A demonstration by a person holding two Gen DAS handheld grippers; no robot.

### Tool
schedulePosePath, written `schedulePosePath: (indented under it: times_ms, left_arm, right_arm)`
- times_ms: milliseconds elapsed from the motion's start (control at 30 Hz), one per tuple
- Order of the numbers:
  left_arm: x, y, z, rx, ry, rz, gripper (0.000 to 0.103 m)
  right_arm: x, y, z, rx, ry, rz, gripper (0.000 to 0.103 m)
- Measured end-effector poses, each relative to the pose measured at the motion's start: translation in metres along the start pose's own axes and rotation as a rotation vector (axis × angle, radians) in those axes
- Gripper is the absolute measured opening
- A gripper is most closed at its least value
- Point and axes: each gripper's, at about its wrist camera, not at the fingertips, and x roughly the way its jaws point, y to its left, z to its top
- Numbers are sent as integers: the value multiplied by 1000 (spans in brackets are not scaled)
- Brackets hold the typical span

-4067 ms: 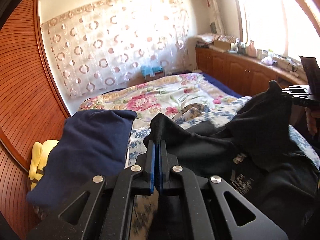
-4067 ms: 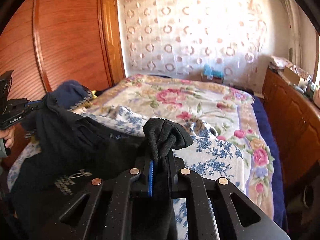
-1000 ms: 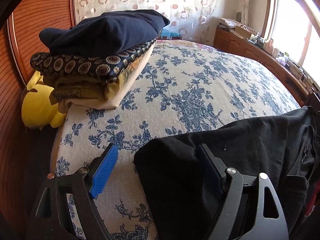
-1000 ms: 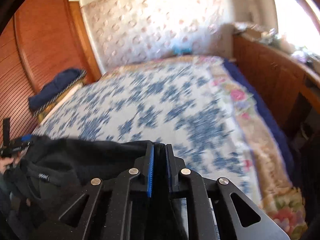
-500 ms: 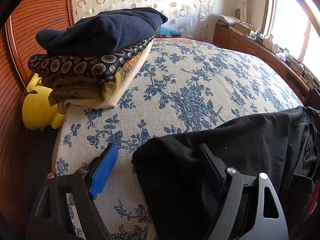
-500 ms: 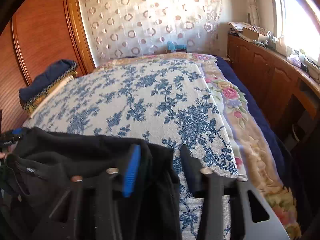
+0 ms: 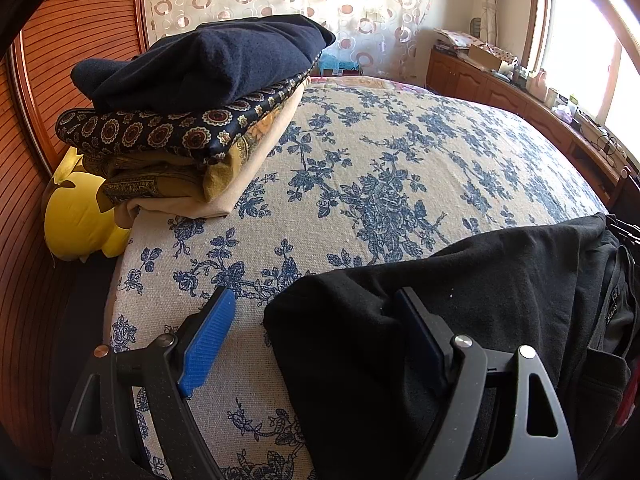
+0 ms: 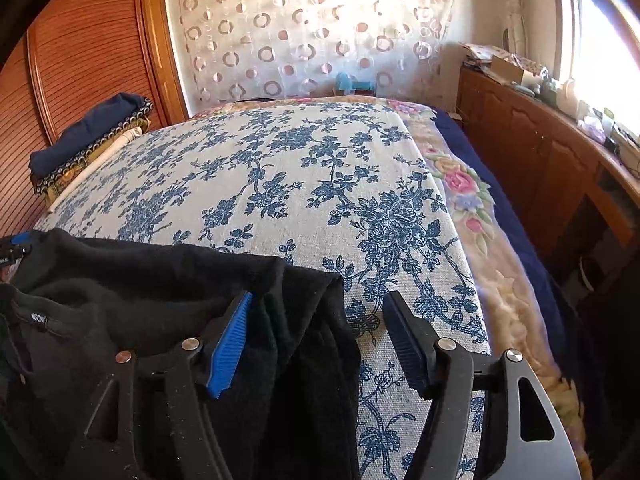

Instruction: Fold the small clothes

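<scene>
Bedroom setting: we work over a bed covered in a cream spread printed with blue flowers [image 7: 380, 184], wooden slatted wardrobe doors on one side, a circle-patterned sheer curtain [image 8: 312, 32] at the far end, a wooden cabinet run under the window.

Next in size, the black soft knit garment [image 7: 480, 292] lies along the near edge of the bed, spread flat at its far hem and bunched toward us. Its long axis runs side to side, from one gripper to the other; the neck label sits toward the near side in the right wrist view, so we judge the collar faces us and the hem faces the curtain.

A stack of folded clothes, navy on top over a medallion print and mustard layers [image 7: 192, 108], sits at the far left corner of the bed, well apart from the garment; a yellow plush toy [image 7: 80, 216] is wedged beside it.

Left gripper [image 7: 316, 340]: fingers spread wide, released, the garment's left corner lying loose between them. Right gripper [image 8: 316, 344]: its jaws are opening, the right corner between them, no longer pinched.

Handling, our judgement: light, limp, no stiffness, slightly clingy, not fragile. It will sag and drag wherever unsupported. Best hold: the two far corners or shoulder seams, pinched through both layers.
</scene>
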Motion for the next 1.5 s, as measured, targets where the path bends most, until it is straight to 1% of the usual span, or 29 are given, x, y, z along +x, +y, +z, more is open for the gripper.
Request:
schedulePosePath:
  times_ms: [100,167,200,233,267,300,333,367,400,467,533,600,633,733,867,967,1067,1133,1200,1267,1300,1333,1400,1433,1467,1500]
  left_arm:
    - [0,-1,0,9,1,-9,81]
    - [-2,-4,0,33,-4,-30,71]
    - [-3,-7,0,47,-5,-38,61]
    - [-5,-10,-1,61,-7,-51,48]
    - [-6,-12,-1,64,-6,-64,40]
    - [-8,-14,-2,61,-2,-81,25]
    - [-9,-16,-2,61,4,-93,13]
    - [-12,-20,-4,65,4,-98,12]
    - [-17,-24,-6,78,-9,-99,11]
    - [-33,-30,-10,82,-47,-119,10]
    - [-55,-32,-12,67,-99,-145,10]
    - [-81,-34,-10,62,-141,-204,10]
    - [-91,-35,-9,64,-157,-219,10]
    - [-130,-45,-1,103,-240,-209,10]
    - [-179,-56,5,128,-358,-232,10]
    - [-211,-60,12,132,-440,-253,10]
    - [-237,-57,27,126,-508,-257,10]
    - [-247,-54,46,132,-546,-229,10]
    - [-248,-49,75,131,-567,-205,10]
    - [-239,-43,111,117,-582,-172,10]
    - [-227,-41,136,120,-576,-141,10]
    - [-216,-42,152,125,-569,-113,10]
    - [-178,-40,190,113,-575,-45,13]
    - [-157,-38,205,110,-560,-21,22]
    - [-128,-33,218,102,-506,-17,29]
    - [-105,-30,226,96,-447,-33,44]
  right_arm:
    - [0,-3,0,9,2,14,69]
    - [-1,-2,0,4,9,45,69]
    - [-1,0,0,-2,13,59,69]
    - [-2,3,0,-11,18,69,65]
    - [-3,6,-1,-28,25,75,50]
    - [-4,11,0,-48,36,86,40]
    - [-5,14,0,-55,48,111,21]
    - [-6,16,0,-56,59,141,13]
    - [-8,19,-1,-66,57,148,12]
    - [-16,23,-5,-74,44,174,10]
    - [-33,25,-9,-60,0,197,10]
    - [-57,25,-11,-40,-52,212,10]
    - [-69,24,-11,-30,-72,227,10]
    - [-108,27,-9,-65,-134,240,9]
    - [-162,30,-2,-101,-218,239,9]
    - [-204,30,2,-113,-301,245,9]
    - [-239,26,7,-114,-374,250,9]
    - [-259,25,19,-139,-414,236,9]
    - [-270,25,44,-184,-448,207,9]
    - [-270,23,77,-205,-457,181,9]
    - [-263,22,97,-216,-454,165,9]
    - [-253,23,117,-229,-441,142,9]
    - [-221,25,158,-220,-428,69,9]
    - [-200,26,174,-205,-414,29,9]
    - [-175,29,187,-207,-389,-18,12]
    - [-145,29,197,-216,-342,-65,16]
